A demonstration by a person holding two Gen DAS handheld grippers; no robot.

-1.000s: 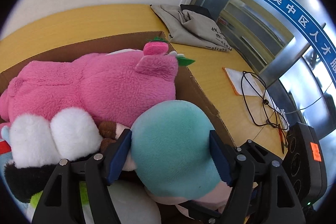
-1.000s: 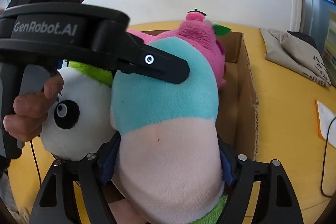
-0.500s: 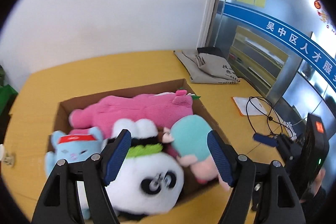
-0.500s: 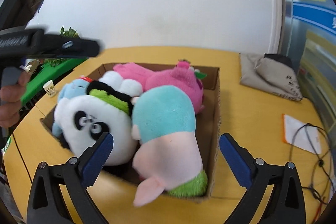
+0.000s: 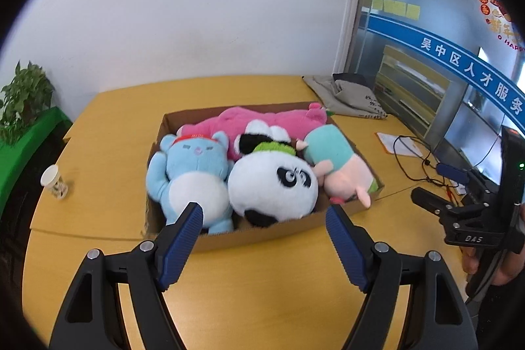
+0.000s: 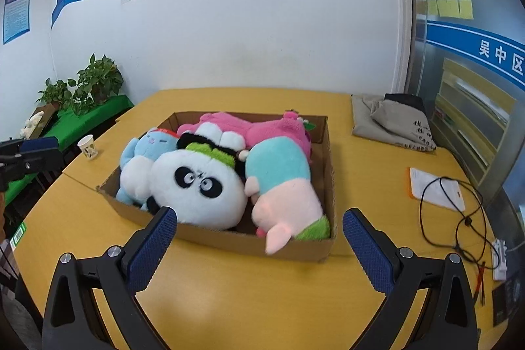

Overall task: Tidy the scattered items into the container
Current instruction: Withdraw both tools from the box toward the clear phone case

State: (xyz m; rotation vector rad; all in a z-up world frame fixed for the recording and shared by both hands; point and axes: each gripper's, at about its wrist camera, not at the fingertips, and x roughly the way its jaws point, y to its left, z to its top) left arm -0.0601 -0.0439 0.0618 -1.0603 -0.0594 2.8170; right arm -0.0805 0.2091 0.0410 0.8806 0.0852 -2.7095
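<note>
An open cardboard box [image 5: 262, 235] stands on the yellow table [image 5: 262, 300]. In it lie a blue plush [image 5: 193, 166], a panda plush [image 5: 275, 186], a teal-and-pink plush [image 5: 341, 163] and, at the back, a long pink plush [image 5: 262, 120]. My left gripper [image 5: 262, 209] hovers open, above and short of the box's near wall, with nothing between its fingers. My right gripper [image 6: 260, 215] is also open and empty, back from the box [image 6: 295, 246]. From there the panda [image 6: 197, 186] and the teal-and-pink plush [image 6: 282, 182] fill the front.
A paper cup [image 5: 54, 182] stands left of the box. A grey cloth bag [image 5: 347, 97] lies at the back right. A sheet of paper and a black cable [image 6: 459, 202] lie to the right. Potted plants [image 6: 82, 87] stand past the table's left edge.
Both grippers have drawn back and up from the box. The teal-and-pink plush, earlier between both pairs of jaws, now lies free in the box. The right jaws have widened.
</note>
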